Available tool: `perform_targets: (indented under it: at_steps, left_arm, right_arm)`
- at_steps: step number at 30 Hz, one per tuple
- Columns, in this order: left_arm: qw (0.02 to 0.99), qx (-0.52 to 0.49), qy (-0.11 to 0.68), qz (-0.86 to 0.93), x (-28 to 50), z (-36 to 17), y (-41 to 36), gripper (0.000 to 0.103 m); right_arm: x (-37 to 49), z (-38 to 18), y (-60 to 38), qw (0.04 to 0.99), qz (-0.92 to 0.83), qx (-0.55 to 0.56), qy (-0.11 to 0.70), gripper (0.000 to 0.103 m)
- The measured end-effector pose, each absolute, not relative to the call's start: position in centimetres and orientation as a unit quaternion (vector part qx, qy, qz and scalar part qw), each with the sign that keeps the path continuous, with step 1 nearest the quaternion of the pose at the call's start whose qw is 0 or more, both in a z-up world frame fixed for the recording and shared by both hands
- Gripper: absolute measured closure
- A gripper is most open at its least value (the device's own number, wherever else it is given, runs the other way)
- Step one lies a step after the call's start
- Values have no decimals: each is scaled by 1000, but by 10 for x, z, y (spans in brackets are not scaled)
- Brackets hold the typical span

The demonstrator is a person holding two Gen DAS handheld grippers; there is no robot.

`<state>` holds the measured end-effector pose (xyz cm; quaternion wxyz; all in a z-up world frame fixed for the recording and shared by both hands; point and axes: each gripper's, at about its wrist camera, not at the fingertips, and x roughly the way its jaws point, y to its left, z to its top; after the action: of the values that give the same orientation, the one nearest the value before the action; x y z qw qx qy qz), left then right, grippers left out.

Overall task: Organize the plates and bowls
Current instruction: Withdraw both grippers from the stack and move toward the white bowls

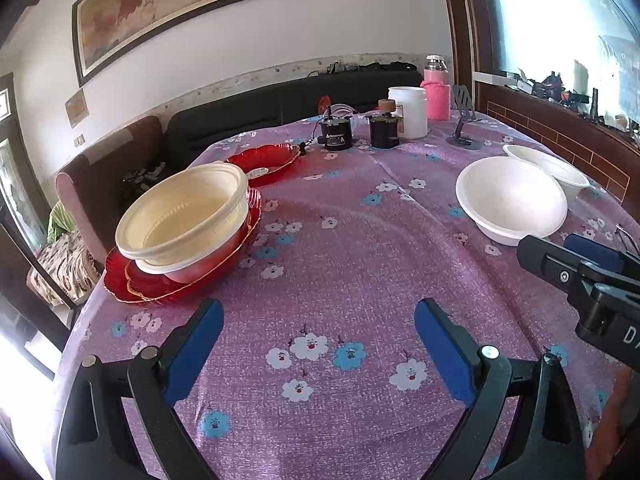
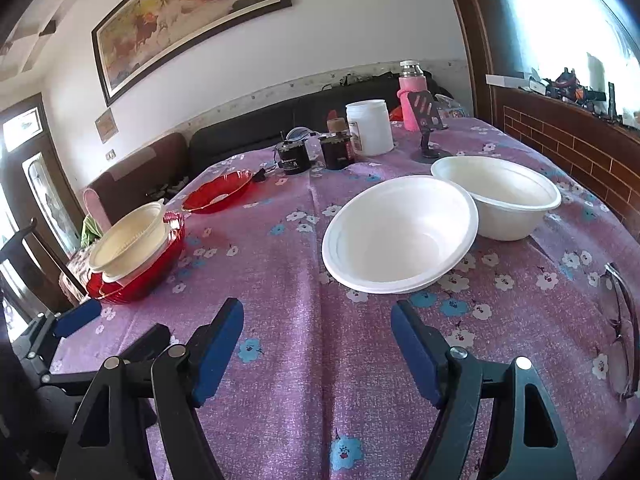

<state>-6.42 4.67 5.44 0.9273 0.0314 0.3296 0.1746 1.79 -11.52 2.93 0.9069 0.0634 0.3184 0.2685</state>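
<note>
Item 1, nearest lens: left gripper (image 1: 318, 344), fingers spread wide, nothing betw. them, over bare floral cloth of the bench (image 1: 340, 248).

Item 2: right gripper (image 2: 317, 346), fingers also apart and empty, aimed at the near white bowl (image 2: 400, 236). Judged: lined up so one finger can go inside the rim, one outside.

Item 3: near white bowl, upright, mouth up, round so no long axis; sits right side of bench, rim touching or just overlapping the far white bowl (image 2: 498, 196), likewise upright. Both loose, not yet nested.

Item 4: stack at bench's left edge: cream bowl (image 1: 184, 216) nested in a white bowl (image 1: 192, 264), both inside a red bowl, on red plates (image 1: 132, 284). Leans a little toward bench centre. Judged: this is the collecting pile; the loose bowls prob. belong there.

Item 5: separate red plate (image 1: 266, 162), flat, further back, apart from stack.

Item 6, misc., far end: white jar (image 1: 408, 112), pink flask (image 1: 436, 92), two dark motors, phone stand. Spectacles (image 2: 620, 328) by right edge.
</note>
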Motion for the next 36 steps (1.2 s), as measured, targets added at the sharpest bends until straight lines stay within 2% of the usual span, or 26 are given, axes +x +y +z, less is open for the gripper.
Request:
perform_targets:
  at_steps: [10, 20, 30, 33, 36]
  left_arm:
    - [927, 52, 329, 171, -61, 57, 35, 7]
    - [928, 67, 330, 158, -54, 56, 19, 7]
    - [930, 62, 342, 118, -44, 62, 7, 7]
    - [933, 39, 346, 89, -36, 73, 7, 7]
    - [932, 15, 359, 57, -20, 82, 7, 7]
  right_arm:
    - [28, 28, -138, 896, 268, 103, 339, 35]
    - [55, 34, -210, 900, 209, 166, 346, 36]
    - [87, 59, -234, 894, 198, 180, 359, 36]
    - [102, 60, -242, 885, 191, 200, 374, 44]
    - [108, 56, -246, 881, 185, 207, 382, 47]
